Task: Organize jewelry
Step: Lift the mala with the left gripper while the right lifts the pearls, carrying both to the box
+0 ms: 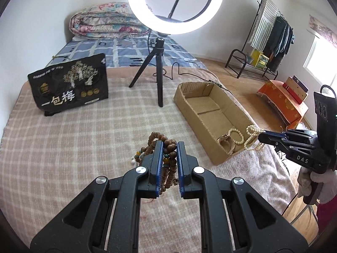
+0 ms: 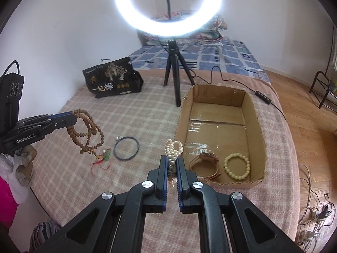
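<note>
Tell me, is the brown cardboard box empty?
Not empty: the brown cardboard box holds a cream bead bracelet and a tan-strapped watch.

A lit ring light [image 2: 168, 8] on a tripod [image 2: 175, 71] stands on the checked blanket [image 2: 73, 179], near a black bag [image 2: 111, 79]; folded quilt [image 1: 105, 21] behind.

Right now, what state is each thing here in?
Left gripper: shut on wooden bead necklace, lifted.
Right gripper: shut on pearl strand.
Cardboard box: open, holding watch and cream bracelet.
Black bangle: lying on blanket.
Ring light: on.
</note>
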A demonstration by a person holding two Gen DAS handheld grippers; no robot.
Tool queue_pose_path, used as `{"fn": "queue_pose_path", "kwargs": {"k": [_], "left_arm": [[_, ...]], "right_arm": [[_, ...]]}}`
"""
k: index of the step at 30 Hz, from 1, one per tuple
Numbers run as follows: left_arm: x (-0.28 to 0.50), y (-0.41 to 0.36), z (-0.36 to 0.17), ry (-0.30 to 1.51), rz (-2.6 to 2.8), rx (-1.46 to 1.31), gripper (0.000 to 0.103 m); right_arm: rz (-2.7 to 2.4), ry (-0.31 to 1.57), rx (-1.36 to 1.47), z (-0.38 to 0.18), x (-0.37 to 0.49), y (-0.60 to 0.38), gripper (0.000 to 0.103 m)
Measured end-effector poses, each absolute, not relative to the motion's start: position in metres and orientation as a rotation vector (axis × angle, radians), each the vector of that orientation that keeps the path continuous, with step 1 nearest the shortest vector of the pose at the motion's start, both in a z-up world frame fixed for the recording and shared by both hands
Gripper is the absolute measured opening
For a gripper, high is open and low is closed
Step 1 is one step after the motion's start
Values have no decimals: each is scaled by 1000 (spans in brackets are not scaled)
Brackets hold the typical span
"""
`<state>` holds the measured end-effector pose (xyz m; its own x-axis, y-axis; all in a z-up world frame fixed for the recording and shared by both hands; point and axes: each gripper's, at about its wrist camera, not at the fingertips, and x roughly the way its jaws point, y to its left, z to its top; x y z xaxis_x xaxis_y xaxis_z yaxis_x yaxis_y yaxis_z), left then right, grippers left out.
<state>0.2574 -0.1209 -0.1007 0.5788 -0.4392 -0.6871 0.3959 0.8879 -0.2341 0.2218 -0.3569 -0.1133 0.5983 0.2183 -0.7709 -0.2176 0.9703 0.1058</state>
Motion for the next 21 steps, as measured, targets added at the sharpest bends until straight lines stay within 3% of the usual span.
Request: {"fn": "queue_pose_path", "kwargs": {"k": [21], "left_arm": [[326,-219,-88,740,-595,-47,11]], "right_arm": [[149,881,21,-128,277,-416,5]]}}
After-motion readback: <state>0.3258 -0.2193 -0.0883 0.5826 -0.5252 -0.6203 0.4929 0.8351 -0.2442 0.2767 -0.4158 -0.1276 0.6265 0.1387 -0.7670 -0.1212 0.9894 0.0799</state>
